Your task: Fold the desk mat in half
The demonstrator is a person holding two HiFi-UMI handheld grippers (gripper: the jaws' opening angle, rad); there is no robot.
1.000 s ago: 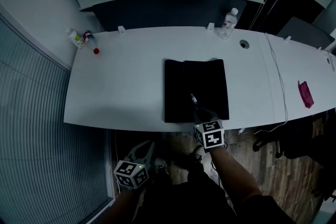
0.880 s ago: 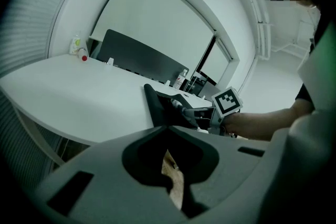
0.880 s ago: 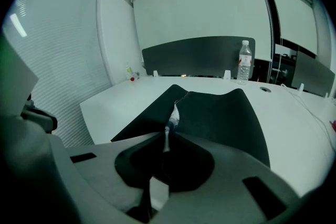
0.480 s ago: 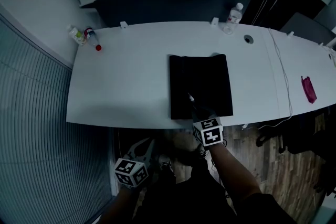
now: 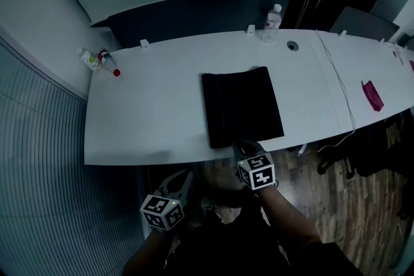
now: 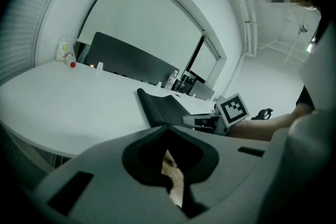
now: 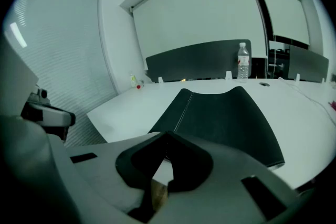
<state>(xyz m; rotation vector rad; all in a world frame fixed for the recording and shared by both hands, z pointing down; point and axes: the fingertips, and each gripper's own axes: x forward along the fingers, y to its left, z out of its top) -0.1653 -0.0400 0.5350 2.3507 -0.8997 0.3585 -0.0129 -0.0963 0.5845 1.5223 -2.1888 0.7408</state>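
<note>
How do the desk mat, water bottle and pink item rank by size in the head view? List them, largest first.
1. Desk mat, by far.
2. Water bottle and pink item look alike; the bottle stands farther off, so unranked.

No text, brand or number can be read anywhere. Only square marker patterns are shown, on the left gripper and the right gripper.

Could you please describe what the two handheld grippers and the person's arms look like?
Both the left gripper and the right gripper have pale grey bodies with dark, notched openings around the jaws. Each carries a white cube printed with black square markers. The person wears a dark top, and the forearms are uncovered.
</note>
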